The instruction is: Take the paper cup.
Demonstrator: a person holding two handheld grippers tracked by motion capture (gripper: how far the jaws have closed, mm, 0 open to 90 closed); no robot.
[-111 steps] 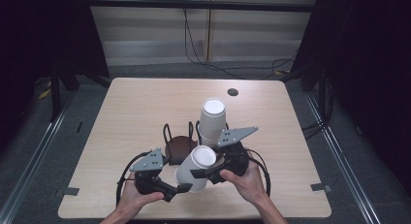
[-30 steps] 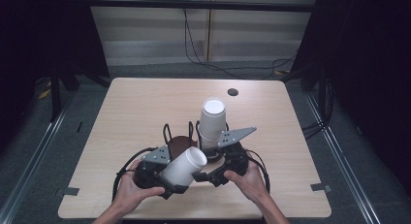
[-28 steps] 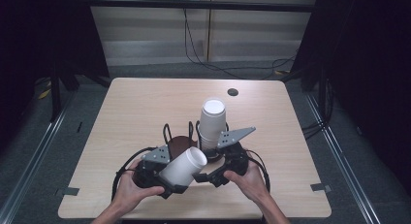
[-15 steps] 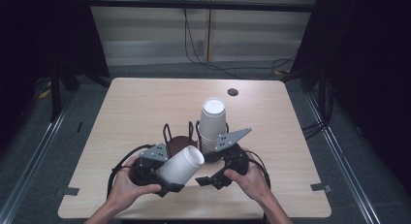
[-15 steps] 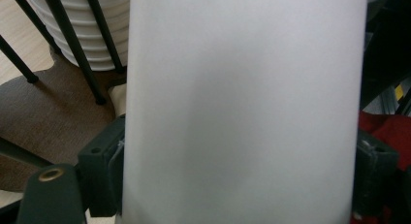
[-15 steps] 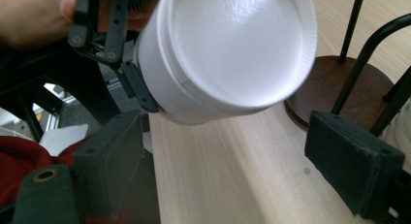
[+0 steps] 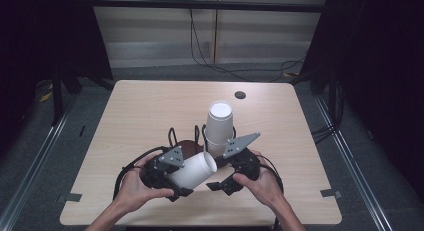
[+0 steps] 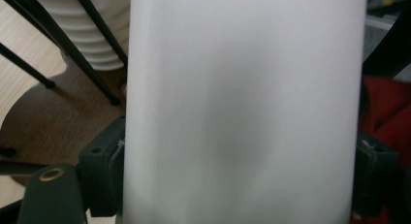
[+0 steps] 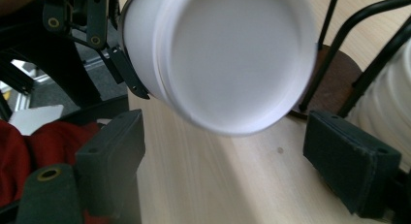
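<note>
Two tongs work near the near edge of the surface (image 7: pixel 150 106). The left tongs (image 7: pixel 172 178) are clamped on a single white paper cup (image 7: pixel 192 170), one black pad pressed against each side of its wall, as the left gripper view shows (image 8: pixel 242 107). The right tongs (image 7: pixel 220 183) stand wide open and grip nothing; in the right gripper view their two pads sit well apart below the cup's round end (image 9: pixel 232 59), which does not touch them.

One cup is held loose; one tall stack of white cups (image 7: pixel 220 126) stands upright in a black wire holder (image 7: pixel 172 137) on a dark round base (image 7: pixel 189 147), just beyond the hands. One small dark disc (image 7: pixel 240 95) lies far off near the surface's far edge.

The held cup lies tilted, close to horizontal, above the surface between the two grippers. Its long axis runs from near-left to far-right, its visible round end facing right, toward the right tongs and the stack.
</note>
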